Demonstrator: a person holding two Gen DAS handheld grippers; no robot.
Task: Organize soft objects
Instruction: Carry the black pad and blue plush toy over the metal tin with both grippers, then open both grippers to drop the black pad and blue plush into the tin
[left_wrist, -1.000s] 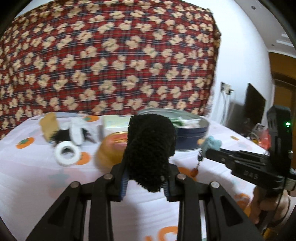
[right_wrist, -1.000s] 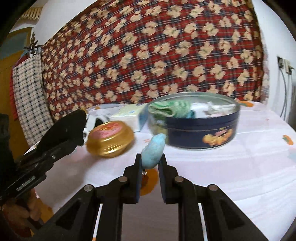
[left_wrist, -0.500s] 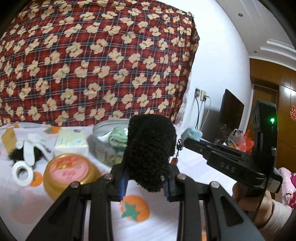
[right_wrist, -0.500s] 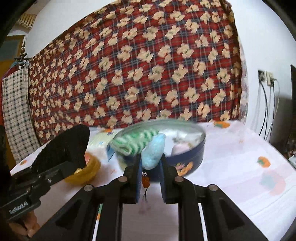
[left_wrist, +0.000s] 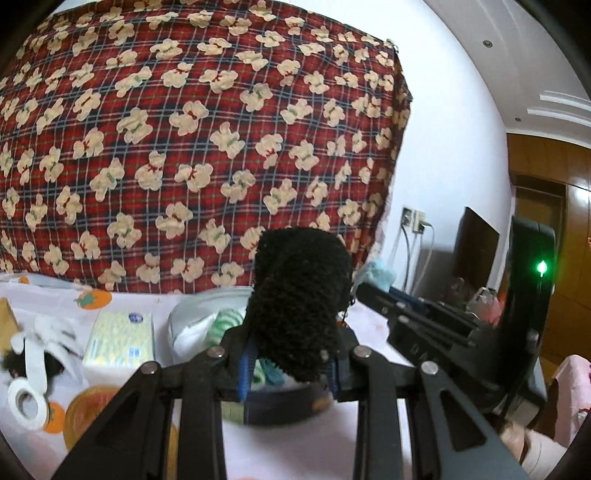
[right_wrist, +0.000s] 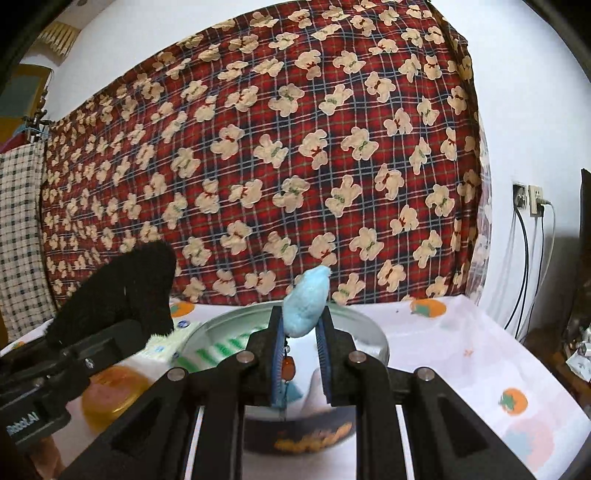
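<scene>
Two grippers, both loaded. Left gripper (left_wrist: 288, 363) is clamped on a black fuzzy pad (left_wrist: 301, 302), held upright above the near rim of the round tin (left_wrist: 195, 317). Right gripper (right_wrist: 298, 354) is pinching a light blue plush charm (right_wrist: 307, 306), its orange bead (right_wrist: 289, 366) dangling between the jaws, directly over the tin's open top. Both tools level, pointing toward the plaid bear blanket (right_wrist: 277, 166).

Inside the tin: a green-striped cloth (right_wrist: 221, 349).

On the counter (right_wrist: 461, 354) left of the tin: tissue pack (left_wrist: 120, 338), gold lidded jar (right_wrist: 110, 391), white tape roll (left_wrist: 26, 404).

Versus 0.5 s ago: both grippers have advanced, the tin now sits under their tips, and the blue charm has moved from in front of the tin to above it.
</scene>
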